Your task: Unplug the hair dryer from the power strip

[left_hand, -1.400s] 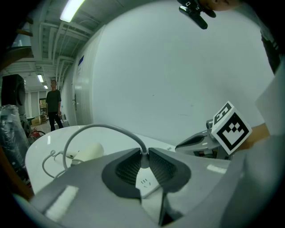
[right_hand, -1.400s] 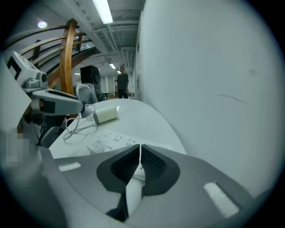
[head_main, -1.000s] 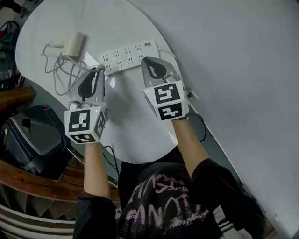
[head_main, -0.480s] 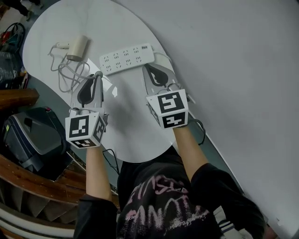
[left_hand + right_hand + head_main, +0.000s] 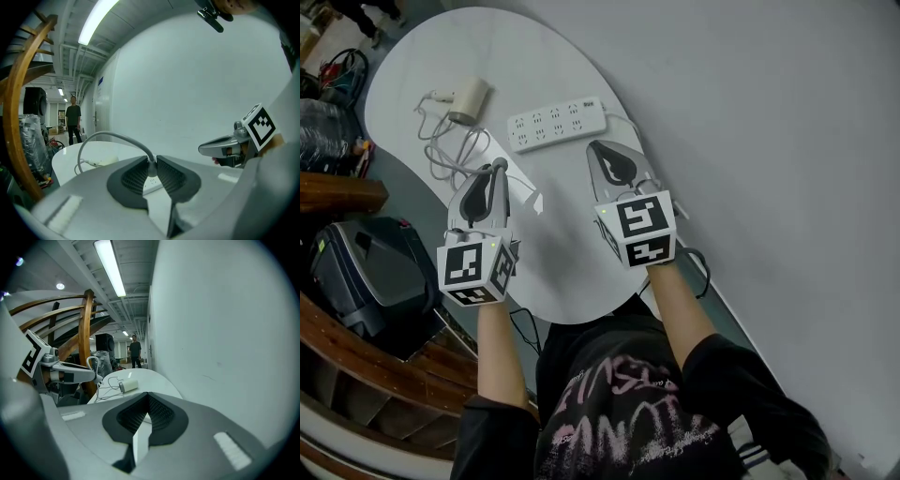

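Note:
In the head view the white power strip (image 5: 556, 123) lies on the white table (image 5: 572, 262), with the small white hair dryer (image 5: 470, 98) and its coiled cord (image 5: 450, 145) to its left. My left gripper (image 5: 497, 168) is shut on the hair dryer's plug (image 5: 499, 165), held just short of the strip's left end and apart from it. In the left gripper view the plug (image 5: 151, 168) sits pinched between the jaws (image 5: 151, 165), and the cord (image 5: 112, 136) arcs away to the left. My right gripper (image 5: 602, 150) hovers shut and empty below the strip's right half, and it looks the same in its own view (image 5: 147, 403).
A grey wall (image 5: 769, 112) runs along the table's right side. Left of the table stand a black case (image 5: 366, 272) and curved wooden rails (image 5: 337, 192). A second cord (image 5: 705, 253) hangs off the table's near right edge. A person (image 5: 73, 123) stands far down the hall.
Both grippers have drawn back from the power strip toward me. The left one still pinches the plug, now farther from the strip's end.

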### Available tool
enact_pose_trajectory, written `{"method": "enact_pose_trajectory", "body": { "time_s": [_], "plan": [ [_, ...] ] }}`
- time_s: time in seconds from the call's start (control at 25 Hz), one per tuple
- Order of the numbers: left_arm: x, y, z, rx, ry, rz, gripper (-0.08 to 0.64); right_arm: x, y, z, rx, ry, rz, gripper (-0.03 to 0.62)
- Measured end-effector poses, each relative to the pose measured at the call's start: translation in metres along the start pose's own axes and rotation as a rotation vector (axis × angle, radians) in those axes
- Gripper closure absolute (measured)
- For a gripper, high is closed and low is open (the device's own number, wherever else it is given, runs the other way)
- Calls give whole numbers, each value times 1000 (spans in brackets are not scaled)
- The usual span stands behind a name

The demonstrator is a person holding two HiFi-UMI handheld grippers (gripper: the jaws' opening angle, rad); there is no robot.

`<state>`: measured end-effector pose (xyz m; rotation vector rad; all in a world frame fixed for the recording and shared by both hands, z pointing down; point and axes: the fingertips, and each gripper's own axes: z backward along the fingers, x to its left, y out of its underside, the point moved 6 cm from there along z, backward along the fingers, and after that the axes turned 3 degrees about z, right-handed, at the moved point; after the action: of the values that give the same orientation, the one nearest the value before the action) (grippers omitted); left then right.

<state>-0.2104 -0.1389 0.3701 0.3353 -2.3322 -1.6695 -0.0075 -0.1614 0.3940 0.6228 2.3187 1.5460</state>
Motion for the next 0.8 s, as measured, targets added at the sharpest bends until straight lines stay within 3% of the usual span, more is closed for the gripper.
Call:
{"method": "enact_pose_trajectory", "body": {
  "time_s": [0.8],
  "plan": [
    [-18, -27, 39, -69, -78, 12, 491, -1, -37, 41, -114, -24, 32, 572]
  ]
}}
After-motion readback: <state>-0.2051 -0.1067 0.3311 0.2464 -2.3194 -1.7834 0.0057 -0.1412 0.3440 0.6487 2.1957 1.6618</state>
